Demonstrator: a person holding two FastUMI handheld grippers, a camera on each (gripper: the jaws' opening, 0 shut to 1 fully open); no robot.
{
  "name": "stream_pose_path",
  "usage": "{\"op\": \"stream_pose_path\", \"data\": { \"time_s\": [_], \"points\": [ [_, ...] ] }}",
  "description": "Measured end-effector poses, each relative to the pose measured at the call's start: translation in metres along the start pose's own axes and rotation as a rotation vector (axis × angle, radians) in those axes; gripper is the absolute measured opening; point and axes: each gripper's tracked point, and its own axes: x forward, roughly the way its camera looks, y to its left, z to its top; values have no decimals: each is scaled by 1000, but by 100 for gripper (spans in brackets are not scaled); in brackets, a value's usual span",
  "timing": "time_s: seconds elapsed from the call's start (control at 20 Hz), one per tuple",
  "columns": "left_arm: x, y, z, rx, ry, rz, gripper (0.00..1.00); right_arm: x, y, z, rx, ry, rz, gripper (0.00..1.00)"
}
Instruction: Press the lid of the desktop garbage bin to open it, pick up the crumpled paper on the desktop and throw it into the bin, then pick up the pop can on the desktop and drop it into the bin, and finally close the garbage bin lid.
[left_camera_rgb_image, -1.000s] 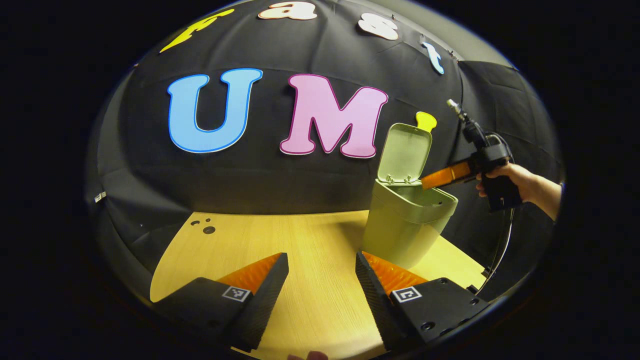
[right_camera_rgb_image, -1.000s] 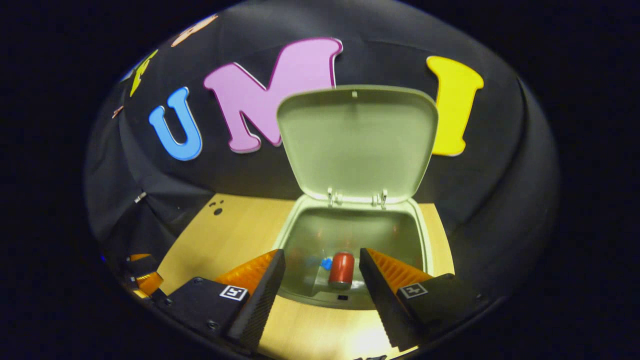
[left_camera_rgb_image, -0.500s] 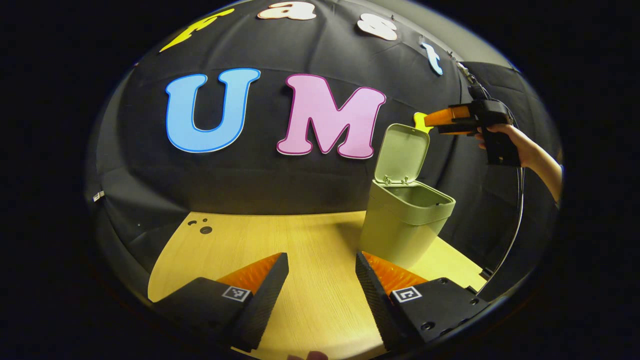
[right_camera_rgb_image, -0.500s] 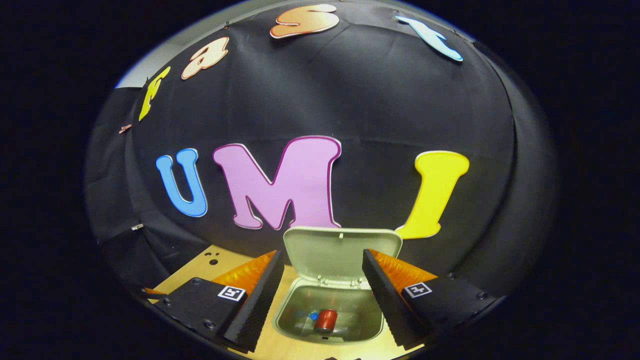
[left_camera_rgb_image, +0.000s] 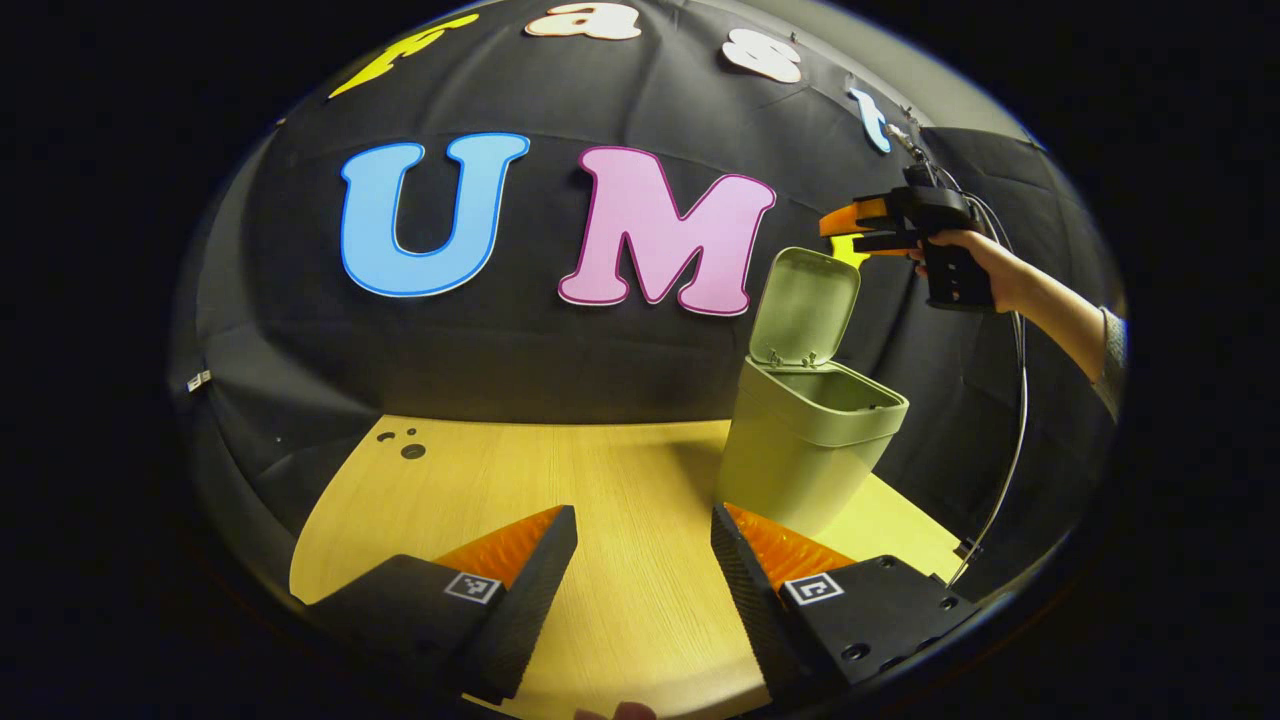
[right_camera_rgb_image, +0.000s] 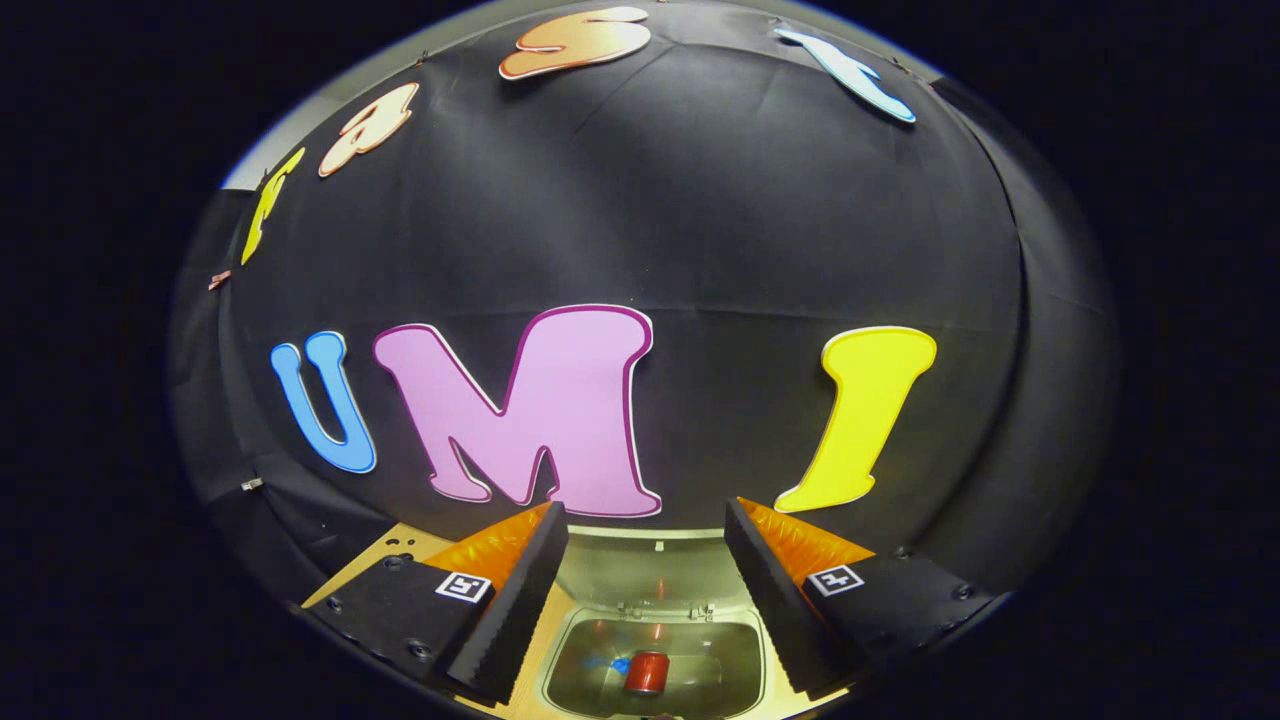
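The pale green garbage bin (left_camera_rgb_image: 800, 455) stands at the right of the wooden table, its lid (left_camera_rgb_image: 806, 306) swung up and open. Looking down from the right gripper view, a red pop can (right_camera_rgb_image: 647, 672) lies at the bottom of the bin (right_camera_rgb_image: 590, 655), with something blue beside it. My right gripper (right_camera_rgb_image: 645, 520) is open, above the lid's top edge (right_camera_rgb_image: 650, 545); the left gripper view shows the right gripper (left_camera_rgb_image: 838, 228) held by a hand just above and right of the lid. My left gripper (left_camera_rgb_image: 642, 530) hovers open over the table's near side, nothing between its fingers.
The wooden table (left_camera_rgb_image: 560, 480) has small holes (left_camera_rgb_image: 410, 450) near its far left corner. A cable (left_camera_rgb_image: 1005, 470) hangs down from the right gripper past the table's right edge. The booth's black cloth wall stands close behind the bin.
The right gripper has risen from the bin's mouth to above the lid's top edge and moved forward. The left gripper has hardly moved.
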Motion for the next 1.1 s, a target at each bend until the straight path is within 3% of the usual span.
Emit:
{"op": "stream_pose_path", "data": {
  "time_s": [0.5,0.7,1.1],
  "points": [
    [-6,13,-6,-31,5,37,90,41,-12,-18,21,71,-43,98],
    [-5,13,-4,-24,-2,35,90,29,-9,-20,-36,74,-36,99],
    [1,9,-3,-17,-4,24,90,-13,-5,-49,-1,137,5,99]
  ]
}}
